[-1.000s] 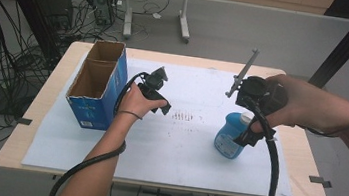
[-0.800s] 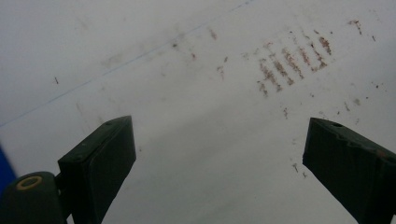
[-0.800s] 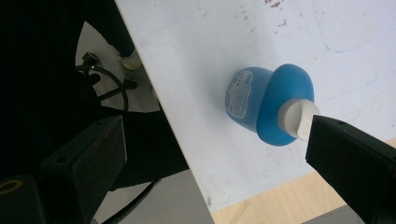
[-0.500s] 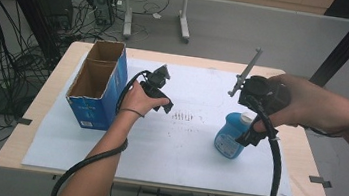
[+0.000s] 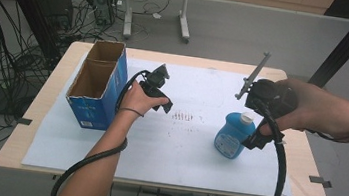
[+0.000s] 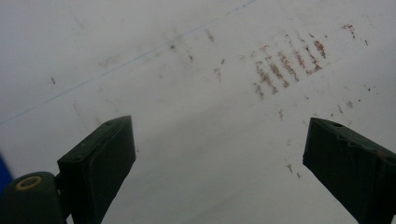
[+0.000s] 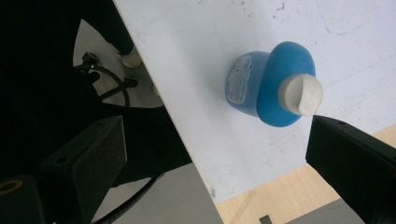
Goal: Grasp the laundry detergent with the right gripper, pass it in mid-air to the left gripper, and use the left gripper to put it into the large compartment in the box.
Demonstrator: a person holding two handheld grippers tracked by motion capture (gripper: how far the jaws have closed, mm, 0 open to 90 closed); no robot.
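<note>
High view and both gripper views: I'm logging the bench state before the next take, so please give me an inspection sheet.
Surface: white sheet on a wooden table, with brownish scuff marks.
Job's things: blue bottle with white cap, upright; open blue cardboard box, nothing seen inside.
Clutter: nothing seen.
Grippers: left tongs open over the scuffs, holding nothing; right tongs open, beside the bottle, not gripping it.
Cables: one trails from each gripper off the near edge.
Surroundings: cable tangle on the floor left, desk legs behind.

Box [image 5: 96, 86] on the table's [image 5: 51, 98] left, bottle [image 5: 232, 134] on its right
</note>
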